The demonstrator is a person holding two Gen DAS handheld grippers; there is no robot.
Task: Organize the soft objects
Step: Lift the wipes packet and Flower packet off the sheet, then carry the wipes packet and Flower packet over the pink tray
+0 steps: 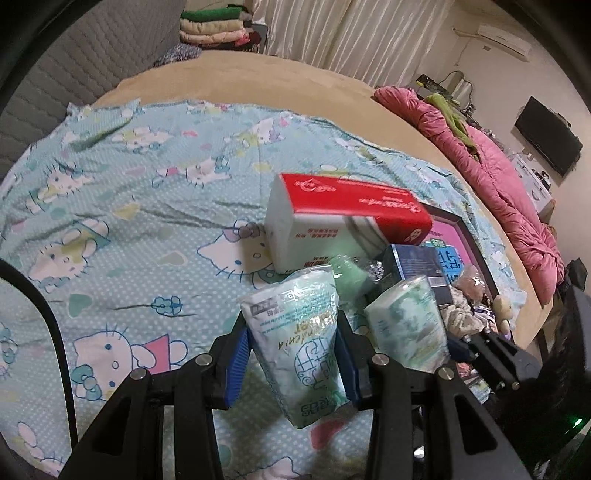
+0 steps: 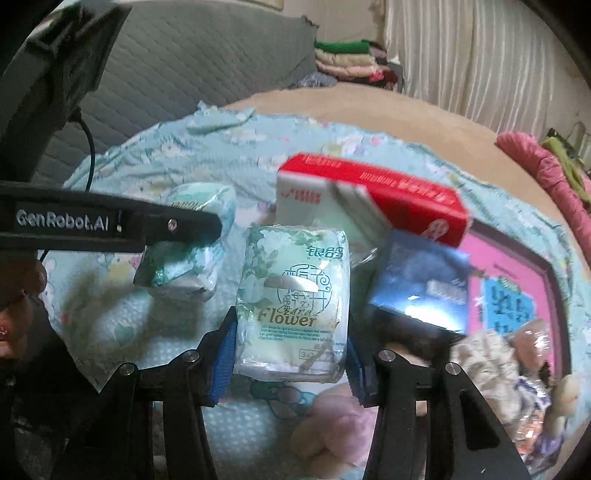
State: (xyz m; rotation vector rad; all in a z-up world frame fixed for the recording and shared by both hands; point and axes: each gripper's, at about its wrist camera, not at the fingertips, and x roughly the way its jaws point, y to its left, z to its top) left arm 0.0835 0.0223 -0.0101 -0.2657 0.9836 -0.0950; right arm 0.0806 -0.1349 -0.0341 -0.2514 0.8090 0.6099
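Note:
My left gripper (image 1: 293, 354) is shut on a green-white tissue pack (image 1: 299, 332) and holds it above the Hello Kitty sheet (image 1: 129, 206). My right gripper (image 2: 291, 343) is shut on a second green-white "Flower" tissue pack (image 2: 295, 295), also above the sheet. The right pack shows in the left wrist view (image 1: 406, 325) just right of mine. The left gripper and its pack show in the right wrist view (image 2: 184, 251) at the left. A red-white tissue pack (image 1: 343, 221) lies behind, with a dark blue pack (image 1: 417, 264) beside it.
A pink tray (image 2: 517, 266) at the right holds a blue card. Fuzzy soft items (image 2: 491, 362) and a plush toy (image 1: 502, 310) lie near it. A pink quilt (image 1: 498, 177) lies along the bed's right side. Folded clothes (image 1: 218, 27) are stacked at the back.

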